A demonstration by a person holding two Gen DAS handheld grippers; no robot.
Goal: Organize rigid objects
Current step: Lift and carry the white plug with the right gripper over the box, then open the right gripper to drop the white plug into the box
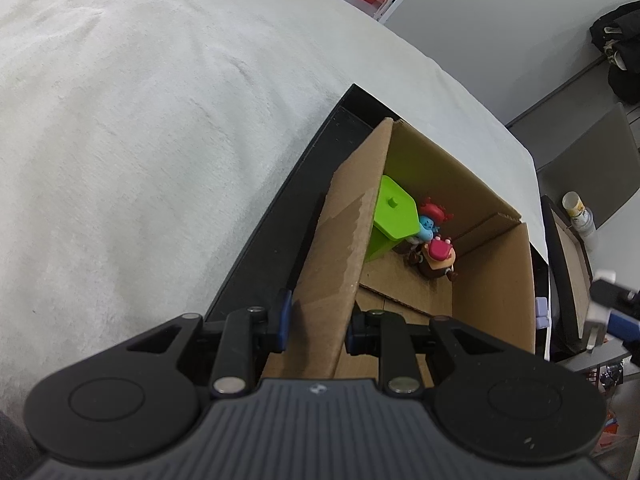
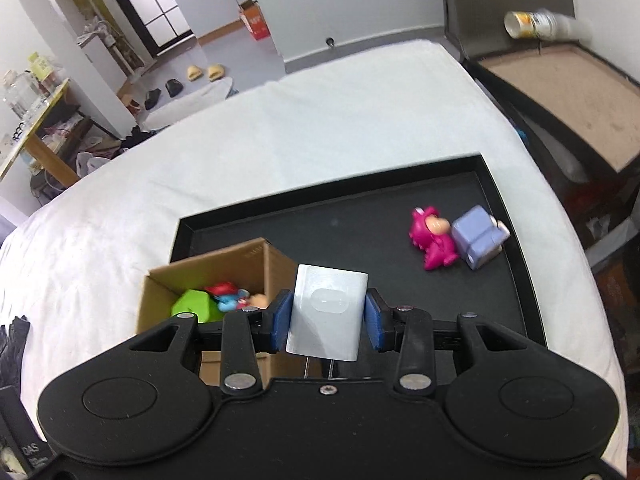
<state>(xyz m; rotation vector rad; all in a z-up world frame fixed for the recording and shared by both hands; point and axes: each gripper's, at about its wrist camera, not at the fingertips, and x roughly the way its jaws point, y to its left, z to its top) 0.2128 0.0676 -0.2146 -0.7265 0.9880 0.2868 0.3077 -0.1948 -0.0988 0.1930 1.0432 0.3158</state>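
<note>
Several toys already lie in the open brown cardboard box (image 2: 224,276), among them a lime-green plastic block (image 1: 394,210), while a magenta dinosaur figure (image 2: 432,240) and a lavender toy block (image 2: 478,238) wait at the black tray's (image 2: 516,240) far right. The right gripper (image 2: 327,316) is clamped on a white plug-in charger (image 2: 328,312) above the tray, just beside the box. The left gripper (image 1: 316,322) pinches the box's near wall nearly closed, leaving a clear mouth and bare tray between.
</note>
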